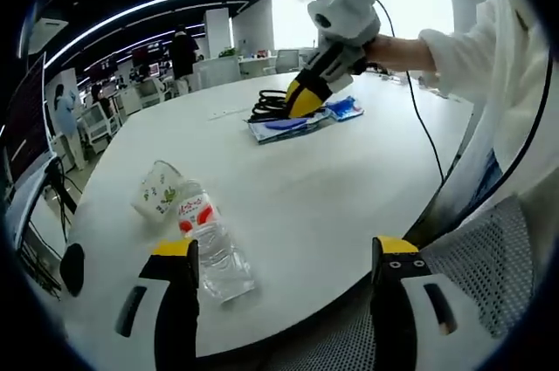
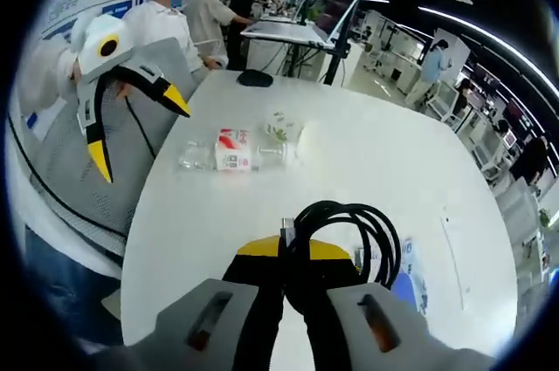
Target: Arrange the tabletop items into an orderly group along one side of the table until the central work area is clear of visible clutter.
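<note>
Cable coil (image 2: pixel 349 227) pinched in right gripper (image 2: pixel 293 257) far across white table (image 1: pixel 332 188), left gripper (image 1: pixel 284 257) spread wide near bottle (image 1: pixel 210 240), busy office behind

Right tongs (image 2: pixel 293 253) tips buried under black cable coil (image 2: pixel 345 236); blue packet (image 2: pixel 406 288) mostly hidden behind it, lower right. Bottle (image 2: pixel 223 154) label text too small to read.

Open-plan office: desks (image 2: pixel 279 35), monitors (image 1: pixel 109 65), ceiling strip lights (image 1: pixel 148 6).

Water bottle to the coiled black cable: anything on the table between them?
Bare white tabletop between the lying water bottle and the coiled black cable, in the right gripper view; the left gripper view agrees.
</note>
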Demonstrator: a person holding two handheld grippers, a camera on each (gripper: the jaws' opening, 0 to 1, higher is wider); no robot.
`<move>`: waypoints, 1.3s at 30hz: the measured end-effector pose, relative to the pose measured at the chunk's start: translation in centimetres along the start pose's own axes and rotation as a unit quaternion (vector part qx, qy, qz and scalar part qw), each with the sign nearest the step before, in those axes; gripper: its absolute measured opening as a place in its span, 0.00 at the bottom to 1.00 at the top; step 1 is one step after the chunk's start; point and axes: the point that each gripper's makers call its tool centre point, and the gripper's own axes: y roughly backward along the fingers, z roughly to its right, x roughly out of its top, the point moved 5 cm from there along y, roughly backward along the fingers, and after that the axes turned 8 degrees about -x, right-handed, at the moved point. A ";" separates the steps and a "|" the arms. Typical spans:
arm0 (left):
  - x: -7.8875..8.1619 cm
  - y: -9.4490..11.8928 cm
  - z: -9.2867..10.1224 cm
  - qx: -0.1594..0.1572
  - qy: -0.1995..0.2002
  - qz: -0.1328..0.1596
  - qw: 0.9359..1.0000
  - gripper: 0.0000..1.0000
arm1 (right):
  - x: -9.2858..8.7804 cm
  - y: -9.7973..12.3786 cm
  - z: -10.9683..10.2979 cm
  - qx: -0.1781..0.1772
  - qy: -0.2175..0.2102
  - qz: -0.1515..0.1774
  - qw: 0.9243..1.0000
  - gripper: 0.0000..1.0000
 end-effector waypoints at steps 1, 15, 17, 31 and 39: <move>0.1 0.1 -0.1 0.001 0.005 0.005 1.000 0.84 | -0.4 0.3 0.2 -0.004 -0.001 -0.002 1.000 0.03; -0.1 -0.1 0.2 0.003 0.003 -0.009 1.000 0.82 | -7.2 6.9 3.4 -0.082 -0.043 -0.044 0.995 0.04; -0.1 -0.1 0.4 0.002 0.000 -0.015 1.000 0.81 | -7.7 7.8 3.5 -0.088 -0.049 -0.042 0.994 0.04; -0.2 -0.2 0.2 0.006 0.004 -0.019 1.000 0.81 | -12.9 11.7 5.3 -0.134 -0.052 -0.088 0.986 0.04; -0.5 -0.3 -0.1 0.008 0.006 -0.023 1.000 0.81 | -14.9 12.2 5.4 -0.141 -0.058 -0.106 0.983 0.04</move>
